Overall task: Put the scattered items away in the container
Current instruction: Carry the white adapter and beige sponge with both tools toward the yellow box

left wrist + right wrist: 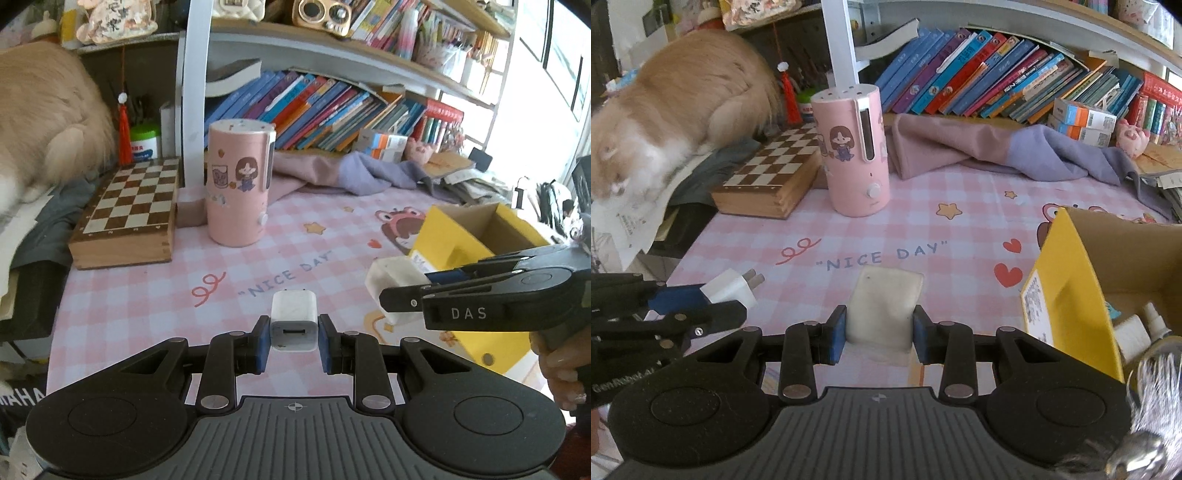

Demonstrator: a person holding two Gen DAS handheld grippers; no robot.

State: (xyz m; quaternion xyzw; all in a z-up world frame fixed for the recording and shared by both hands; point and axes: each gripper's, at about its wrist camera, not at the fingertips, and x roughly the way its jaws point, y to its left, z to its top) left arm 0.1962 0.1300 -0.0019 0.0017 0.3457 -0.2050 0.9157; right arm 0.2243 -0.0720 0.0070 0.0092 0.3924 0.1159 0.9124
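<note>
The left gripper [293, 341] clamps a white charger [293, 321] between its blue pads [260, 345], held above the pink mat [155, 295]. The right gripper [879, 334] grips a white pouch [884, 304], just left of the yellow box [1067, 291]. A spray bottle [1154, 319] lies inside the box. Behind the box, farther along the mat, stand a pink humidifier [855, 147] and a chessboard [772, 170].

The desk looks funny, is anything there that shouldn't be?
Yes. A fluffy orange cat is lying at the back corner, on papers beside the chessboard. The books on the shelf all lean sideways, and a purple cloth lies crumpled below them.
</note>
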